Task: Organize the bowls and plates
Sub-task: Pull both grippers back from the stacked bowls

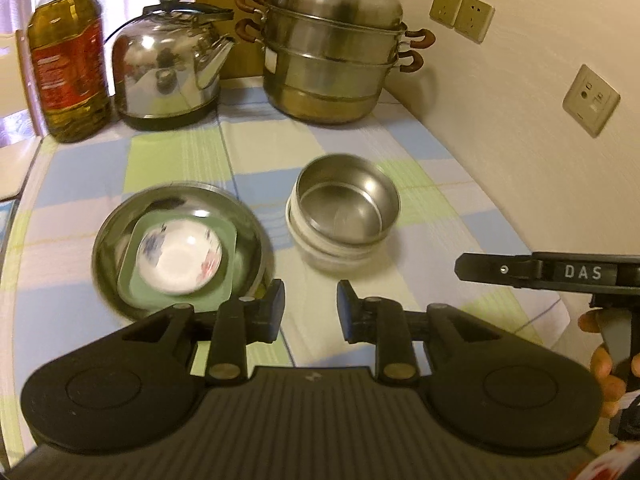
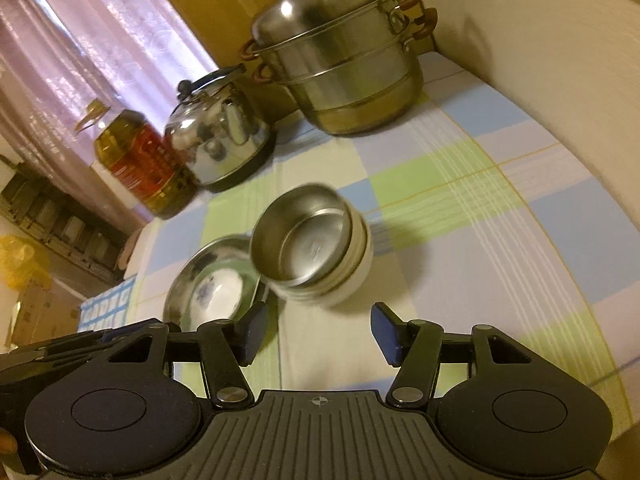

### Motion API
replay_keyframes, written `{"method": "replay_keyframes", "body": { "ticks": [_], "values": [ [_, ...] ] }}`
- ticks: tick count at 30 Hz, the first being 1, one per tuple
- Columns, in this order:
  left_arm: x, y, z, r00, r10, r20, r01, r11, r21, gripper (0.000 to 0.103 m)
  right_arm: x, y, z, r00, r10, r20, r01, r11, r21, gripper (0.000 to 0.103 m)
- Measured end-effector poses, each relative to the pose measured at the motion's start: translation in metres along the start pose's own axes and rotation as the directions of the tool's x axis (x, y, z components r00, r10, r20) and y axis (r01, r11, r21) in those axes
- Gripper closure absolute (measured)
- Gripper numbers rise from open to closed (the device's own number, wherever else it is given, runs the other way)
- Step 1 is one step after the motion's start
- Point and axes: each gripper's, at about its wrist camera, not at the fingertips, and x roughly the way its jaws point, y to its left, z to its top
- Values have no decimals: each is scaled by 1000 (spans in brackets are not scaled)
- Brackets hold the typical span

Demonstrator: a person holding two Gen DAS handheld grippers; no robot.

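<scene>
Both claws, left claw (image 1: 310, 310) and right claw (image 2: 316, 334), gape empty; only the left view shows the green plate (image 1: 132, 276) lower left, and wall sockets (image 1: 460, 10) upper right.

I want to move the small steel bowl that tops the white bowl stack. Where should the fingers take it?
Grip the rim of the small round steel bowl from above, one finger inside, one outside. It sits nested in the stacked white bowls, so its wall is mostly hidden; only the thin, slightly tilted rim stands clear. The nearest edge looks easiest.
</scene>
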Motion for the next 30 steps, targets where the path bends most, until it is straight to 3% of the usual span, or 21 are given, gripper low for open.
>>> {"method": "replay_keyframes", "body": {
  "ticks": [15, 30],
  "values": [
    [-44, -9, -82, 997, 68, -38, -71, 994, -86, 78, -38, 6, -74, 997, 35, -62, -40, 995, -89, 39],
    [-65, -20, -130, 988, 136, -69, -144, 982, -124, 78, -42, 8, -115, 990, 15, -143, -38, 987, -156, 38]
  ]
}}
